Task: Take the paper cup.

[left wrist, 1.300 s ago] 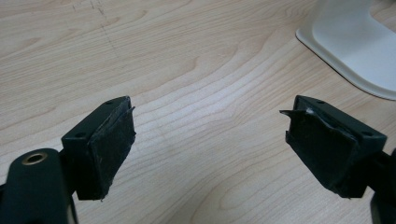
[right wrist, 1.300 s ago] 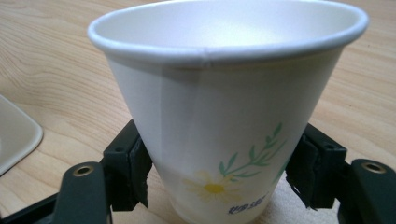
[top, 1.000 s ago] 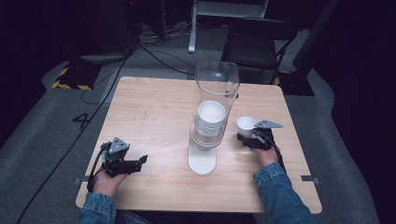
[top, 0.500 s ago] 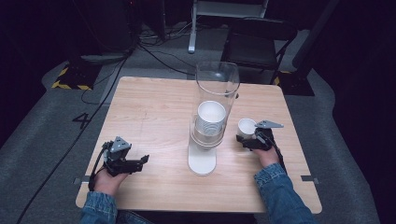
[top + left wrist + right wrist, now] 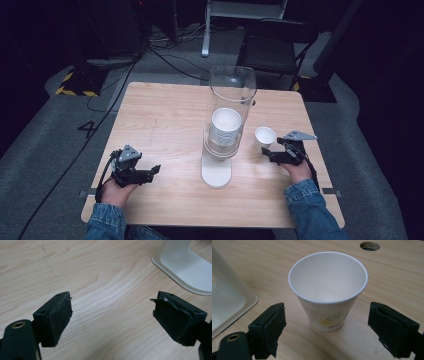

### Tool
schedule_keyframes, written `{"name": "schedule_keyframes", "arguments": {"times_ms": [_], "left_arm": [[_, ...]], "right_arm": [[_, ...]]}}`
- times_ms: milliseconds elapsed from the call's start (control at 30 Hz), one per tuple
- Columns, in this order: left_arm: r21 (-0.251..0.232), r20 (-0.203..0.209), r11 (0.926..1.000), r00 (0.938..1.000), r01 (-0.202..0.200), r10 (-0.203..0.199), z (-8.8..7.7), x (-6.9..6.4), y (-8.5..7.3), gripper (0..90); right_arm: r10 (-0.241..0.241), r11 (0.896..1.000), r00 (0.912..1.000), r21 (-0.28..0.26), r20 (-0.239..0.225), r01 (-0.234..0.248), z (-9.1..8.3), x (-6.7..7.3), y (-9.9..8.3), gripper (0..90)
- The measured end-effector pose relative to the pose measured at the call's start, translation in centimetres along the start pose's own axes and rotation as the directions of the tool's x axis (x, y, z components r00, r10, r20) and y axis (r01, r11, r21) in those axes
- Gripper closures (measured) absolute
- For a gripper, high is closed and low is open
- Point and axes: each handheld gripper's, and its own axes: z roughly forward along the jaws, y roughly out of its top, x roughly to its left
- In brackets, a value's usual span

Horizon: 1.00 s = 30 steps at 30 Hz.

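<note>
A white paper cup [image 5: 263,137] [image 5: 327,290] stands upright on the wooden table [image 5: 165,120], right of a clear tube cup dispenser [image 5: 227,120] that holds a stack of white cups [image 5: 225,125] on a white base [image 5: 216,172]. My right gripper [image 5: 266,151] [image 5: 325,332] is open just behind the cup, its jaws wide on either side and not touching it. My left gripper [image 5: 156,170] [image 5: 112,320] rests open over bare wood at the table's front left, with nothing between its jaws. The dispenser's white base [image 5: 186,267] lies ahead of it to the right.
A round cable hole [image 5: 369,245] is cut in the tabletop beyond the cup. A black chair [image 5: 277,47] and cables stand on the grey floor behind the table. A person's denim sleeves [image 5: 312,210] come in from the front edge.
The right gripper has drawn back slightly from the cup, which now stands free on the table. The left gripper has barely shifted.
</note>
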Motion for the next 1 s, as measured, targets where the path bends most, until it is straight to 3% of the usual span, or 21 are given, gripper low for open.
{"name": "schedule_keyframes", "arguments": {"times_ms": [100,300,667,1000], "left_arm": [[-0.002,0.006,1.0,1.0,0.002,-0.002,0.1,-0.2,0.1,15.4],[0.005,0.01,0.9992,0.9992,-0.039,0.039,-0.3,-0.7,0.0,15.4],[-0.011,0.017,0.9982,0.9981,-0.058,0.058,-1.6,-1.4,-0.4,15.3],[0.004,0.005,0.9973,0.9973,-0.074,0.074,-2.6,-2.1,-1.7,15.0]], "right_arm": [[-0.011,1.0,0.9999,0.0,-0.007,0.011,-1.5,0.1,-0.1,14.8],[0.005,0.995,0.9988,-0.097,-0.049,-0.01,-4.6,0.4,0.1,14.7],[-0.041,0.992,0.9961,-0.123,-0.078,0.031,-7.3,1.8,-0.3,14.8],[-0.05,0.992,0.997,-0.123,-0.058,0.043,-9.1,1.7,-2.0,14.6]]}}
